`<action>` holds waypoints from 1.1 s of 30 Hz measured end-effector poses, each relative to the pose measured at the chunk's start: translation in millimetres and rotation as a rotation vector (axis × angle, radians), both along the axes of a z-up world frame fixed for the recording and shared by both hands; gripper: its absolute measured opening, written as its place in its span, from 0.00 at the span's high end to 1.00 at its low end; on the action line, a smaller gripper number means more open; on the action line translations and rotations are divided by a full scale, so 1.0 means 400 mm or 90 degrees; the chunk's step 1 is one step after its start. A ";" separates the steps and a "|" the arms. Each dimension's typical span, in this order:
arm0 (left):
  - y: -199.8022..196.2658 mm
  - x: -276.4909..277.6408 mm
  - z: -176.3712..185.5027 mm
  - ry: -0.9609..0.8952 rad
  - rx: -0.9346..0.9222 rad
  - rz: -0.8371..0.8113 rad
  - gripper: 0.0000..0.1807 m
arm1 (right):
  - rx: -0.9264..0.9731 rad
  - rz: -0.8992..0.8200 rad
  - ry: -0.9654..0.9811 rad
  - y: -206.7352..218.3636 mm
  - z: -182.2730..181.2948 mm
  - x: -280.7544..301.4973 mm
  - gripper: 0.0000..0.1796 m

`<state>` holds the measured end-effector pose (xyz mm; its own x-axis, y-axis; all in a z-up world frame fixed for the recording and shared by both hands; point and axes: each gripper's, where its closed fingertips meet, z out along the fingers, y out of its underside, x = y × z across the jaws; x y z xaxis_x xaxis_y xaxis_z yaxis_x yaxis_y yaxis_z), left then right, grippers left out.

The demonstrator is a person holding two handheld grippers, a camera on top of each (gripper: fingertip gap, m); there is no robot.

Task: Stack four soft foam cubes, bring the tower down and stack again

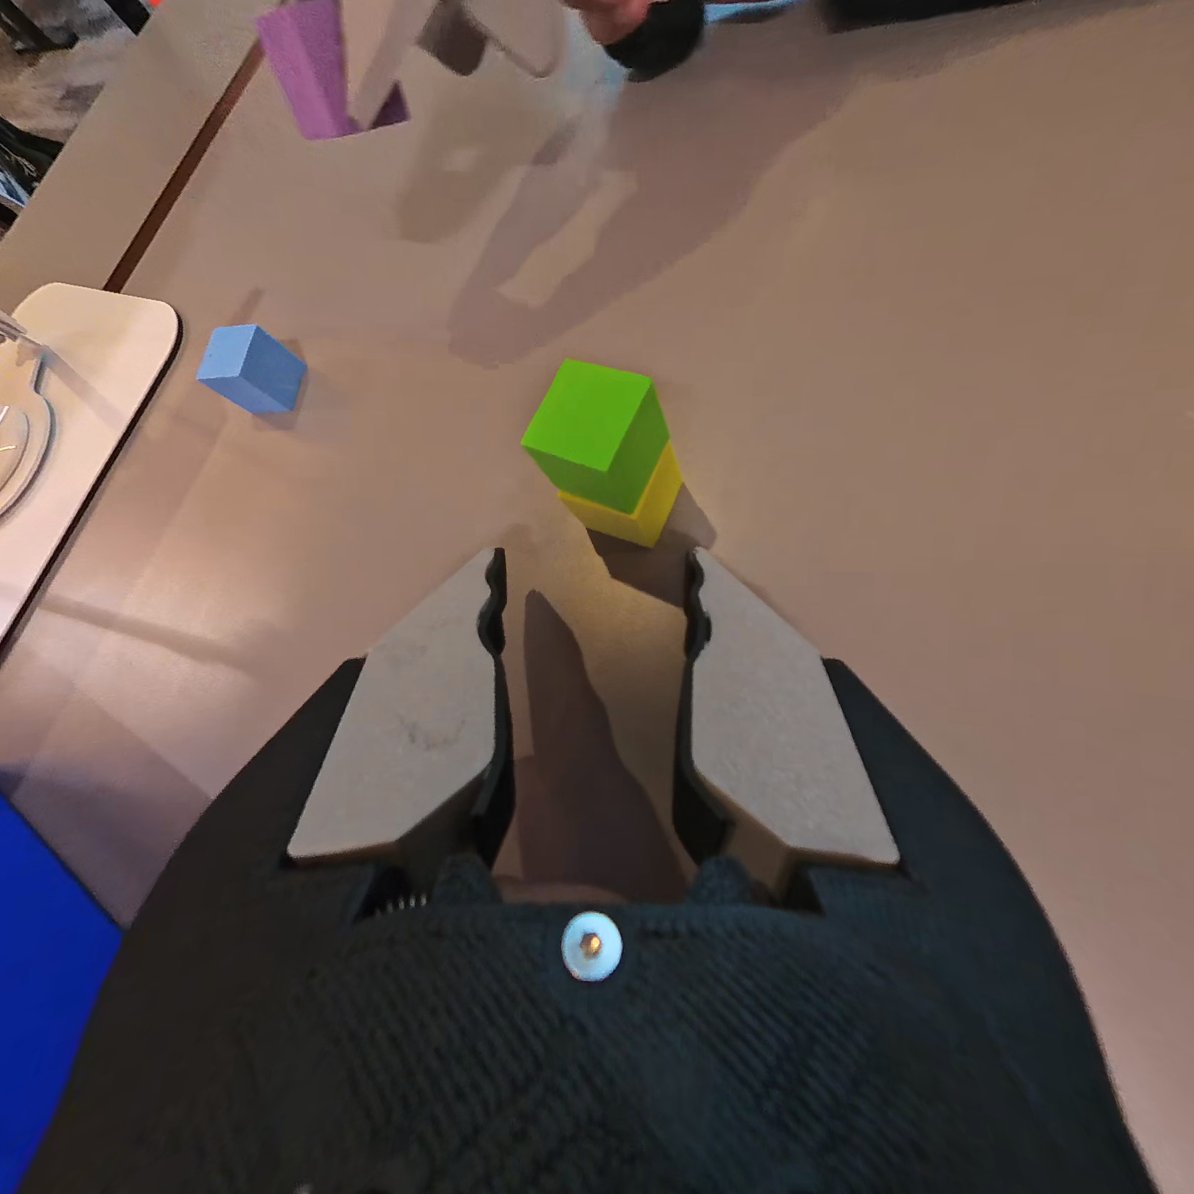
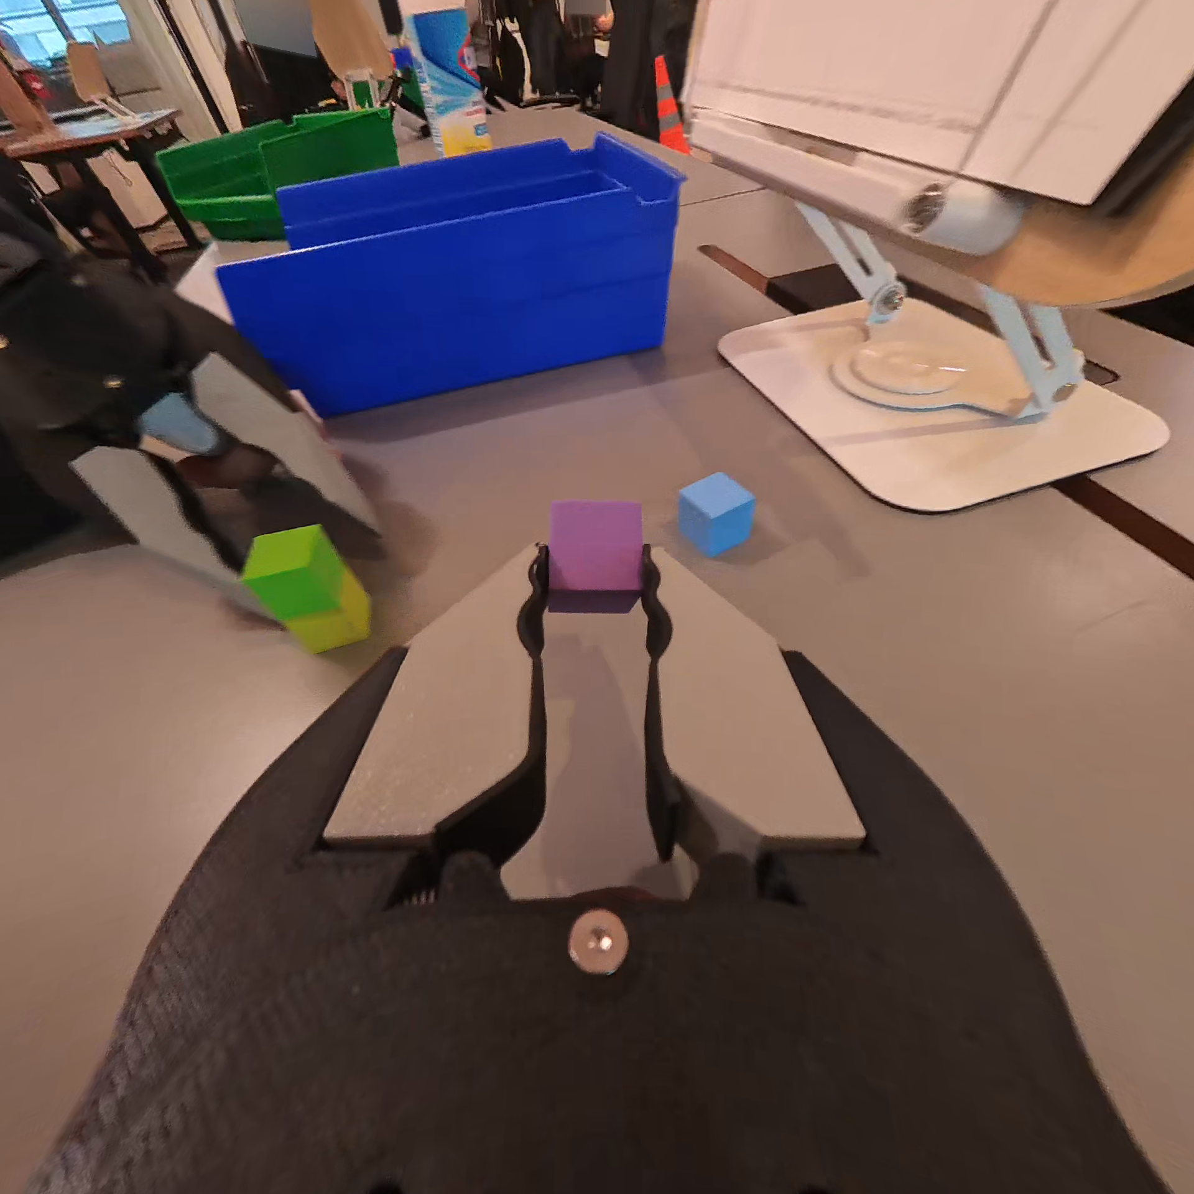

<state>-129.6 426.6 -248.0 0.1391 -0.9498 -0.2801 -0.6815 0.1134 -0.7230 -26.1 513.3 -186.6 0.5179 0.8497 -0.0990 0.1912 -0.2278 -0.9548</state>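
Left gripper (image 1: 594, 568) wide, nothing between fingers, just short of green cube (image 1: 597, 429) stacked on yellow cube (image 1: 646, 510), frame centre. Right gripper (image 2: 594, 568) clamped on purple cube (image 2: 594, 549), held above table (image 2: 904, 646). Blue cube (image 2: 716, 513) alone on table, centre-right in right view, mid-left in left view. Only in right view: blue bin (image 2: 452, 310), green bin (image 2: 278, 168), whole stand base (image 2: 937, 413). Left view: stand base cut off at left edge, right gripper blurred up top w/ purple cube.
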 end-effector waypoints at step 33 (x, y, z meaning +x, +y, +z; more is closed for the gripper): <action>-0.019 -0.006 -0.008 -0.003 -0.032 -0.005 0.80 | 0.012 0.165 -0.135 -0.218 -0.007 -0.236 0.86</action>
<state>-131.9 419.1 -251.0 0.1333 -0.9638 -0.2309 -0.6769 0.0816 -0.7316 -120.6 426.0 -189.5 0.2917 0.9565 0.0041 0.4347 -0.1288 -0.8913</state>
